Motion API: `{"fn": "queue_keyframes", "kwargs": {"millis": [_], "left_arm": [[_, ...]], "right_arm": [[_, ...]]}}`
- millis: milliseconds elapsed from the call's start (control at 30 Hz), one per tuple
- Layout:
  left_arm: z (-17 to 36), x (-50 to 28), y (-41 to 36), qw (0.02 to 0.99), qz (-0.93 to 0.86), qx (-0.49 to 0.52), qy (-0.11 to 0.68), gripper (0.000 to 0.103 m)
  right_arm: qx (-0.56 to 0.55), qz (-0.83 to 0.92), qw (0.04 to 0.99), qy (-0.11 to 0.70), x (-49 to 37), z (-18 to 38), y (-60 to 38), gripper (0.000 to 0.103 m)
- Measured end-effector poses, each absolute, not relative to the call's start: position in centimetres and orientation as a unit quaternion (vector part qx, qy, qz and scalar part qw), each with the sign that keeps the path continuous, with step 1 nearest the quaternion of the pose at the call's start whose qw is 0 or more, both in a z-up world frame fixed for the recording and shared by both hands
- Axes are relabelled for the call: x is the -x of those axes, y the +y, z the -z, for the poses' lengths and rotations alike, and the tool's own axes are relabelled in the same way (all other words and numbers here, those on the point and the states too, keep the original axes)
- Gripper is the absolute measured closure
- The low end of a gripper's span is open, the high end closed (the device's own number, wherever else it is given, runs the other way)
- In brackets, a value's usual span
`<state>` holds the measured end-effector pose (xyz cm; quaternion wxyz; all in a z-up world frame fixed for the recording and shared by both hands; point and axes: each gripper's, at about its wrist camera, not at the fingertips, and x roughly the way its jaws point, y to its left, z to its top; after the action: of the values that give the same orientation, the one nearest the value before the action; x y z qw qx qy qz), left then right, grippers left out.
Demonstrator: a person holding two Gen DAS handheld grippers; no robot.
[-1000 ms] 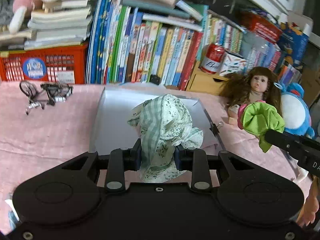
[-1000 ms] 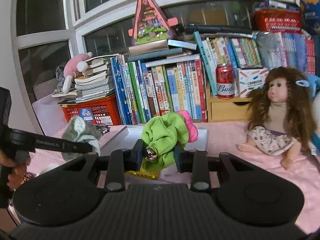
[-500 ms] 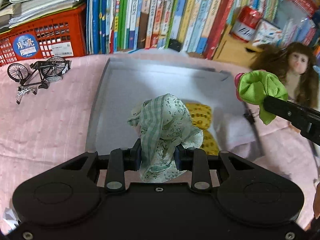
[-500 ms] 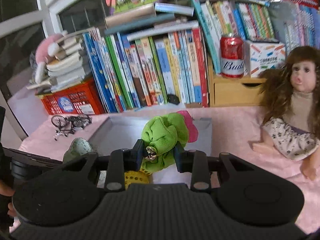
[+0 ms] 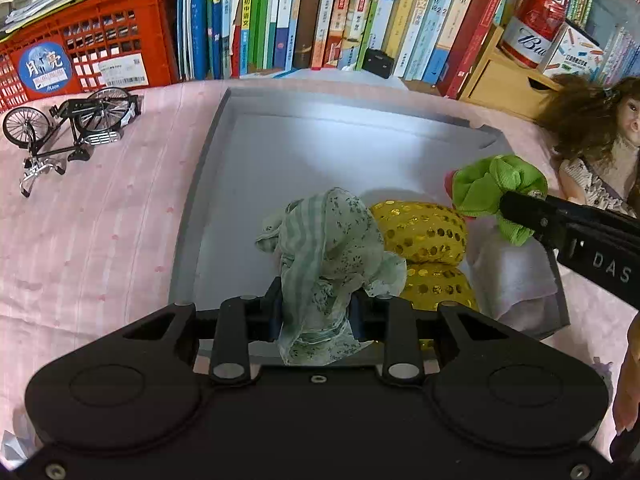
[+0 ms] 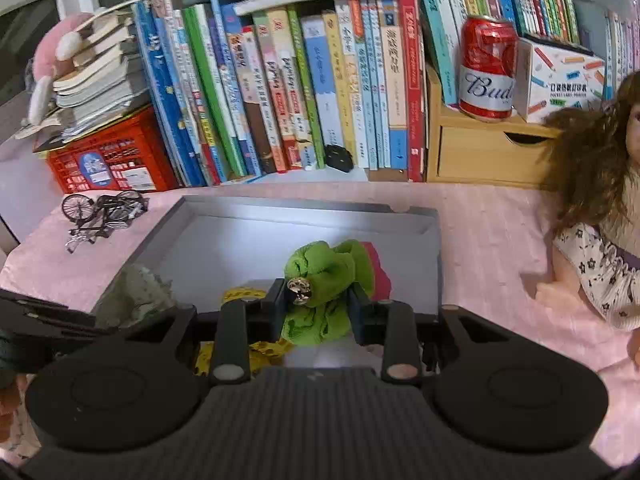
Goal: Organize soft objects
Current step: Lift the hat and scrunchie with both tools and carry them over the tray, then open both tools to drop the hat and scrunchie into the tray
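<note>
My left gripper (image 5: pixel 316 312) is shut on a pale green floral cloth (image 5: pixel 328 248) and holds it over the near part of a grey tray (image 5: pixel 208 168). My right gripper (image 6: pixel 316 312) is shut on a bright green and pink cloth (image 6: pixel 324 276); it also shows in the left wrist view (image 5: pixel 492 184), held over the tray's right side. A yellow sequined soft item (image 5: pixel 424 232) and a white cloth (image 5: pixel 508 276) lie in the tray. The pale green cloth shows at the left in the right wrist view (image 6: pixel 136 296).
A model bicycle (image 5: pixel 68 120) lies on the pink tablecloth (image 5: pixel 92 240) left of the tray. A doll (image 5: pixel 592 148) sits at the right. Books (image 5: pixel 320 12), a red crate (image 5: pixel 84 56), a wooden drawer box (image 6: pixel 480 152) and a red can (image 6: pixel 486 68) line the back.
Both grippers have come lower and closer over the tray, each still holding its cloth. The yellow sequined item and the white cloth have come into full view in the tray.
</note>
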<state>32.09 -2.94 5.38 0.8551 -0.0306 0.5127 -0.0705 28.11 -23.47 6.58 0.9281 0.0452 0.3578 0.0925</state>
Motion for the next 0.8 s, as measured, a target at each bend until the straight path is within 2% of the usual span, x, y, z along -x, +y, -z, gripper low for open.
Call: {"fn": "queue_keyframes", "kwargs": {"millis": [633, 800], "left_arm": [[-4.5, -32.3, -3.2, 0.851, 0.084, 0.029, 0.518, 0.070], [-4.4, -32.3, -3.2, 0.850, 0.085, 0.030, 0.519, 0.064]], "right_arm": [[-0.047, -0.034, 0.925, 0.375, -28.7, -5.4, -24.9, 0.067], [-0.043, -0.032, 0.924, 0.378, -28.8, -5.2, -24.6, 0.064]]}}
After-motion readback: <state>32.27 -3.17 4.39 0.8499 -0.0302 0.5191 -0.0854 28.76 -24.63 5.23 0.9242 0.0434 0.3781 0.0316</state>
